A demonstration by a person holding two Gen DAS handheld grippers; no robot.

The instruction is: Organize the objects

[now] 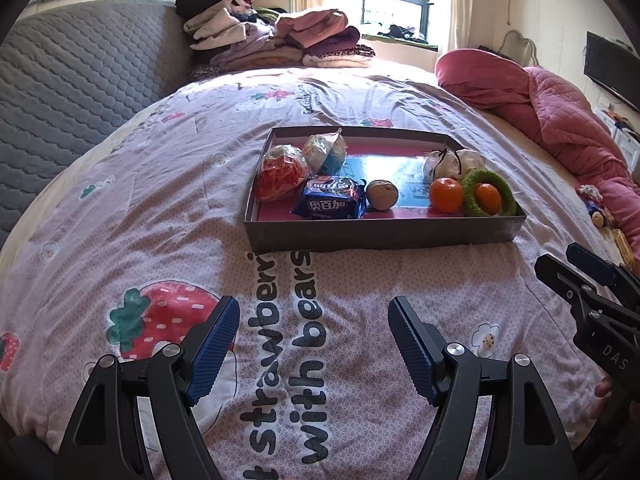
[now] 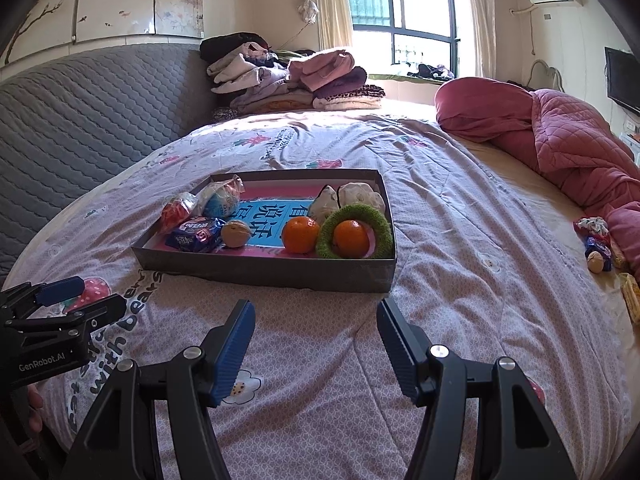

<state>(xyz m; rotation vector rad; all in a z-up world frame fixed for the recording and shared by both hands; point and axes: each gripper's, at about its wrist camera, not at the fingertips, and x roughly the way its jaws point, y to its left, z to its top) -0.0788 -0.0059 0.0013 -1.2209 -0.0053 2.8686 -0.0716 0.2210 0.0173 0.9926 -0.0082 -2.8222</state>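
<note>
A shallow grey box [image 1: 380,234] [image 2: 264,270] sits on the bed. It holds two oranges [image 1: 446,195] [image 2: 301,234], one inside a green fuzzy ring [image 1: 472,188] [image 2: 358,213], a blue biscuit packet [image 1: 330,202] [image 2: 195,237], a walnut [image 1: 382,195] [image 2: 236,233], two wrapped snack balls [image 1: 280,176] [image 2: 220,200] and a white pouch [image 1: 448,162] [image 2: 360,194]. My left gripper [image 1: 314,346] is open and empty over the quilt in front of the box. My right gripper [image 2: 316,350] is open and empty beside it.
Loose items lie at the bed's right edge by the pink quilt [image 2: 568,148]: a patterned cloth piece [image 2: 592,226], a blue packet with a walnut [image 2: 598,258] and a yellow packet [image 2: 632,298]. Folded clothes [image 2: 288,76] are piled at the head. A grey headboard [image 2: 80,120] is left.
</note>
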